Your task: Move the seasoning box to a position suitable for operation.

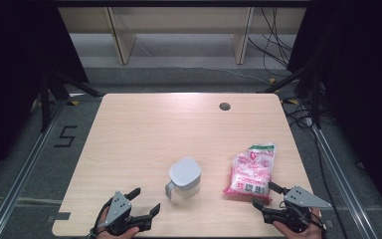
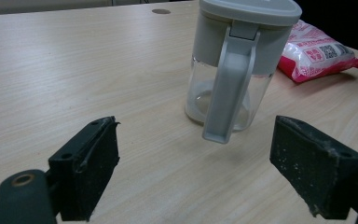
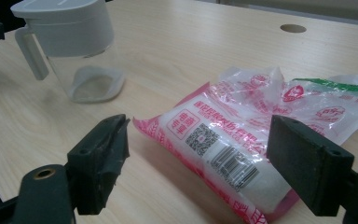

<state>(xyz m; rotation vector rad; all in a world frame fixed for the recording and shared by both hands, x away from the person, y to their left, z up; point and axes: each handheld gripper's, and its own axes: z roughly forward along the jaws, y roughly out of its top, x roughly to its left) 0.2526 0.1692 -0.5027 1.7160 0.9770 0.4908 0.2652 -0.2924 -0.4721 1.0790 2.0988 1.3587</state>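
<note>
Two tongs rest released at the tabletop [image 1: 144, 119] near edge: left tongs [image 1: 146, 200] at 7 o'clock from the jug [image 1: 184, 178], right tongs [image 1: 265, 195] touching nothing, just beside the bag [image 1: 251, 169].

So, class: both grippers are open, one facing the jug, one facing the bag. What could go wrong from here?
1. The jug is clear and light-looking; the left gripper could tip it by nudging the handle.
2. The bag is slick, crinkled plastic; the right gripper might pinch loose film and let it slip.
</note>
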